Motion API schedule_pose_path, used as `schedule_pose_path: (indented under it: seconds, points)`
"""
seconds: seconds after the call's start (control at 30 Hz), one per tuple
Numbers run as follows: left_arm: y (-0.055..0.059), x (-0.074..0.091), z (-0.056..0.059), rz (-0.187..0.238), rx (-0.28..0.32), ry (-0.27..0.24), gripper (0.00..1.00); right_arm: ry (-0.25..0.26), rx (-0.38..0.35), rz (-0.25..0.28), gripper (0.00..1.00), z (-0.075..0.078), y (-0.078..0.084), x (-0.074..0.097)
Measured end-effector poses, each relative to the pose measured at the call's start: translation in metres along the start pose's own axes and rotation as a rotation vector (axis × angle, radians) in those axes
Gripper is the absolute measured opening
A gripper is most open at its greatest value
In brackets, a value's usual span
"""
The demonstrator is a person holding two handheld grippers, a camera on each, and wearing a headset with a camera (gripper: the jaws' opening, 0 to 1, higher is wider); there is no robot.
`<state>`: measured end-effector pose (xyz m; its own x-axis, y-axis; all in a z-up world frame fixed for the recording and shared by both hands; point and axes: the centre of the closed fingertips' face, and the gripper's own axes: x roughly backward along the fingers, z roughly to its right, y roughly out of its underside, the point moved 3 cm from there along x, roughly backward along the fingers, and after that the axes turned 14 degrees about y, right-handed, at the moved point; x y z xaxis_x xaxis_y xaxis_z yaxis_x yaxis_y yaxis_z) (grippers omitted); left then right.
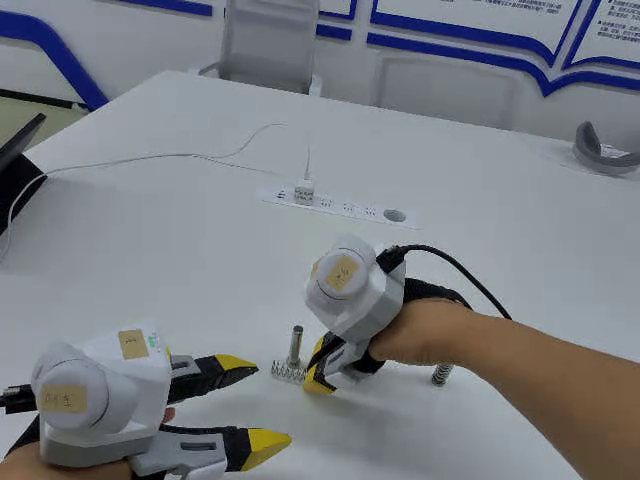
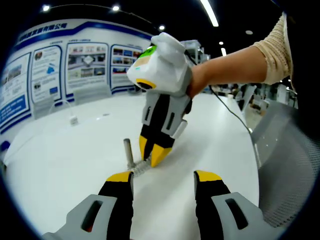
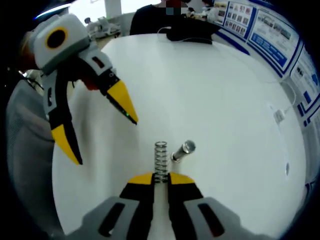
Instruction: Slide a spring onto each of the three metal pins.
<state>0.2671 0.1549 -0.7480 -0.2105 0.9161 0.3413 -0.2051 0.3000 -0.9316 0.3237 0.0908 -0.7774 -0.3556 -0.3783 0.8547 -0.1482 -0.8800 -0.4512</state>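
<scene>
A short metal pin (image 1: pixel 296 345) stands upright on the white table (image 1: pixel 180 250). My right gripper (image 1: pixel 320 381) points down just right of it, shut on one end of a small spring (image 1: pixel 288 372) that lies sideways at the pin's foot. In the right gripper view the spring (image 3: pixel 160 159) sticks out from my right gripper (image 3: pixel 161 179) beside the pin (image 3: pixel 182 150). My left gripper (image 1: pixel 262 404) hovers open at the lower left, empty. In its own view the left gripper (image 2: pixel 164 176) faces the pin (image 2: pixel 128 150) and the spring (image 2: pixel 142 165). A second spring (image 1: pixel 441 374) stands behind my right wrist.
A white power strip (image 1: pixel 340 206) with a plugged charger (image 1: pixel 304 190) and thin cable lies mid-table. A grey chair (image 1: pixel 270 40) stands at the far edge, a grey curved object (image 1: pixel 603 150) at the far right, a dark item (image 1: pixel 15 160) at the left edge.
</scene>
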Motion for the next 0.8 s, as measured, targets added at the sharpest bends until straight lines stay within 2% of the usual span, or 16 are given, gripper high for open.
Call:
schedule_pose_path:
  seconds: [0.27,0.57,0.8]
  points:
    - [-0.003,-0.003,0.002,-0.001,-0.012,0.008,0.49,-0.009,-0.004,0.011,0.12,-0.003,0.003,0.015]
    - [-0.009,-0.009,0.006,-0.003,-0.029,0.024,0.48,-0.014,0.046,0.018,0.12,-0.010,0.006,0.037]
    - [-0.014,-0.014,0.011,-0.009,-0.051,0.040,0.48,-0.033,0.087,0.018,0.12,-0.021,0.009,0.051]
